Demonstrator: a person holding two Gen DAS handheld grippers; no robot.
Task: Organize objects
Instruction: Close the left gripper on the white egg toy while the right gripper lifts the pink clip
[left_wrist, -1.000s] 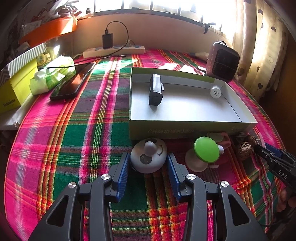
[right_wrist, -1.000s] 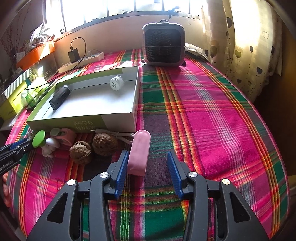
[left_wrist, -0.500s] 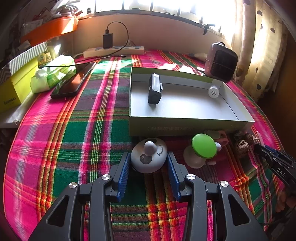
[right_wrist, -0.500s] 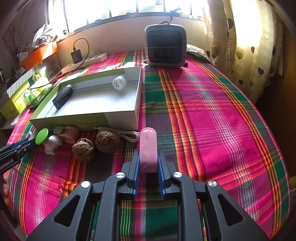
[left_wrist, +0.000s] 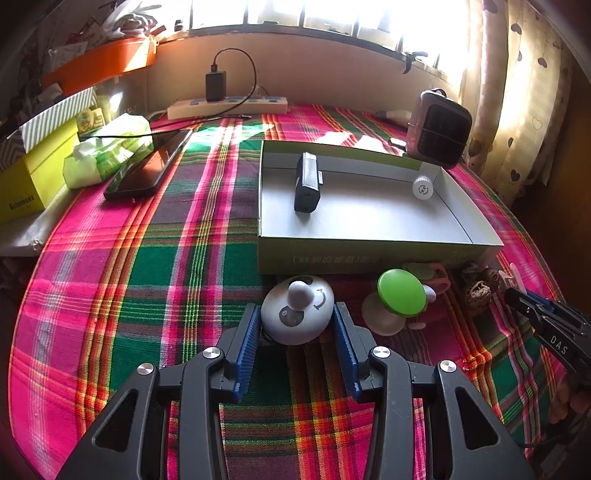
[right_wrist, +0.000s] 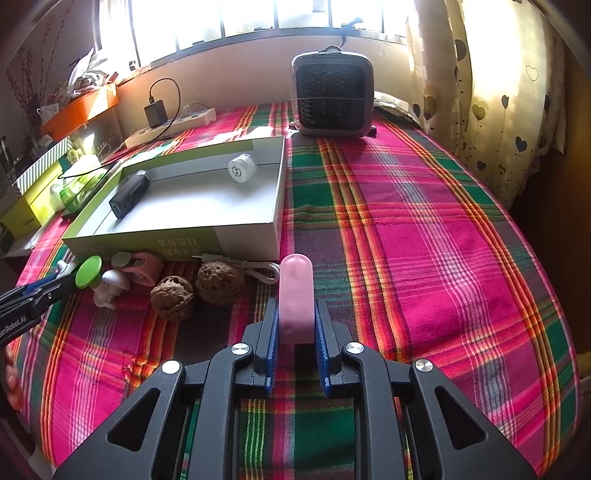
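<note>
A white round gadget with a knob (left_wrist: 297, 314) lies on the plaid cloth in front of the open cardboard box (left_wrist: 369, 254). My left gripper (left_wrist: 297, 323) is shut on it, a blue pad touching each side. In the right wrist view a pink capsule-shaped case (right_wrist: 295, 291) stands between the pads of my right gripper (right_wrist: 295, 326), which is shut on it. The box (right_wrist: 184, 243) holds a black device (left_wrist: 307, 182) and a small white cylinder (left_wrist: 422, 188).
A green-topped mushroom-shaped object (left_wrist: 400, 297), a pink item (right_wrist: 142, 267), two walnuts (right_wrist: 171, 297) and a white cable (right_wrist: 255, 271) lie along the box front. A small fan (right_wrist: 332, 96) stands behind. A phone (left_wrist: 147, 166), tissue pack (left_wrist: 107, 155) and power strip (left_wrist: 227, 107) are at left.
The right gripper's jaws have shut on the pink case, which now stands straight between them. The left pads have come in against the white round gadget.
</note>
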